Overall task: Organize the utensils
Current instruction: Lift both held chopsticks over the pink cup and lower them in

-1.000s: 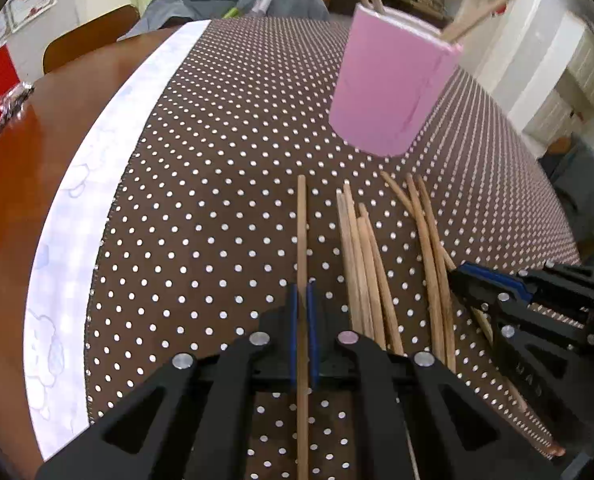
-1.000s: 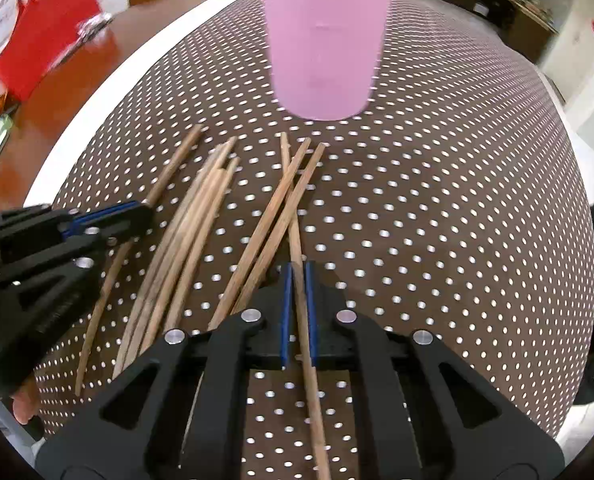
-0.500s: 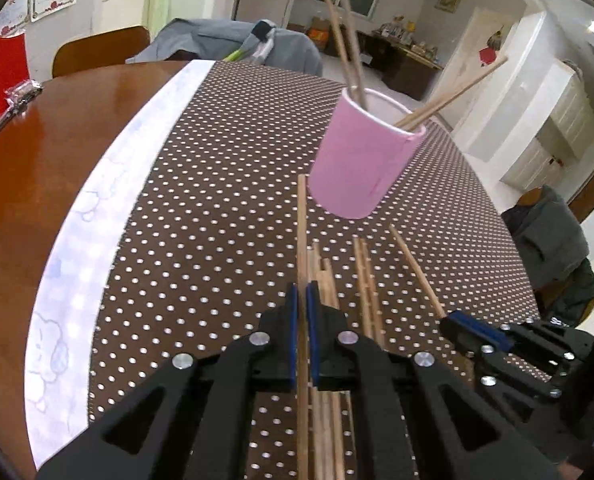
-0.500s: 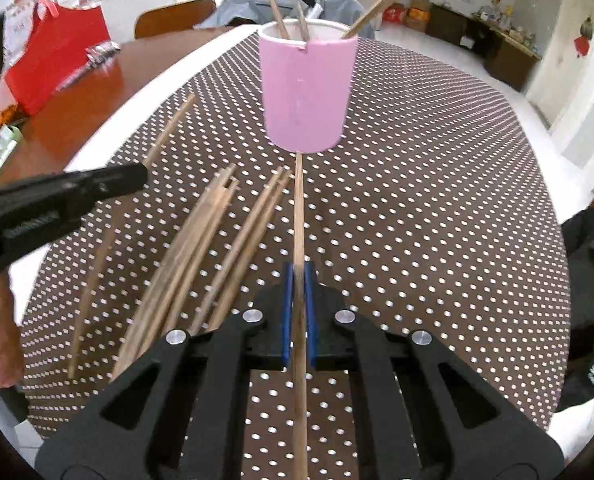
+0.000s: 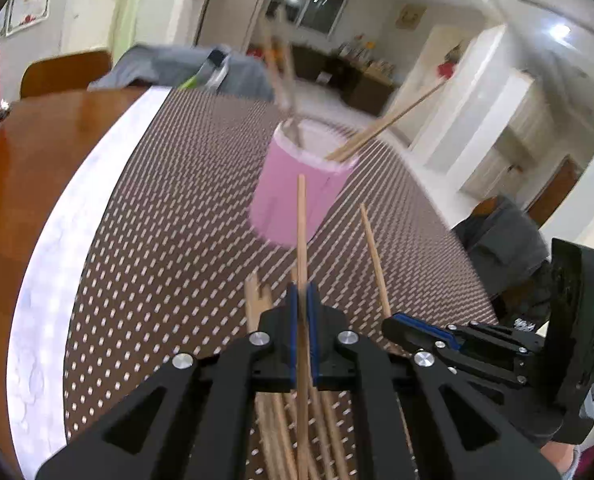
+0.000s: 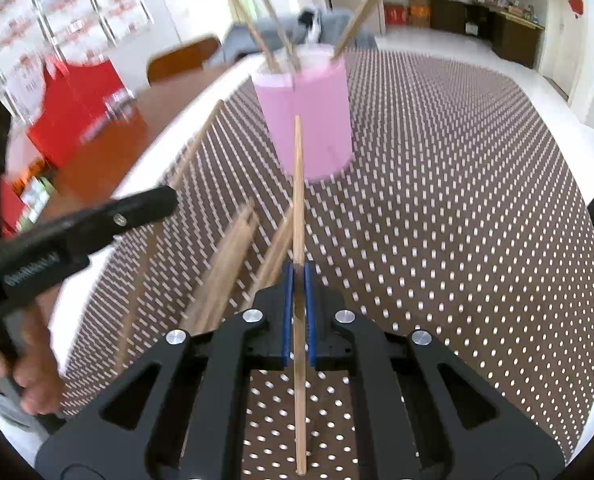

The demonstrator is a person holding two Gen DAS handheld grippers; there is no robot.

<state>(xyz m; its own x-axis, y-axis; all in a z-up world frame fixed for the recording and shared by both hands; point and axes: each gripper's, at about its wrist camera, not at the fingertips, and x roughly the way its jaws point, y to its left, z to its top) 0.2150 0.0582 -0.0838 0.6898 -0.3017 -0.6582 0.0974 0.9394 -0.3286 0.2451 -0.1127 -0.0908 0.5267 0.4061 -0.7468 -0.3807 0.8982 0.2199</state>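
dotted cloth (image 5: 169, 240); chopstick (image 5: 302, 240) clamped in left tool (image 5: 303, 300).

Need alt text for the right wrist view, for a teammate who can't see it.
The right gripper is shut on one chopstick that points at a pink cup holding more sticks. Loose chopsticks lie on the dotted tablecloth to the left, where the left gripper enters, hand-held.
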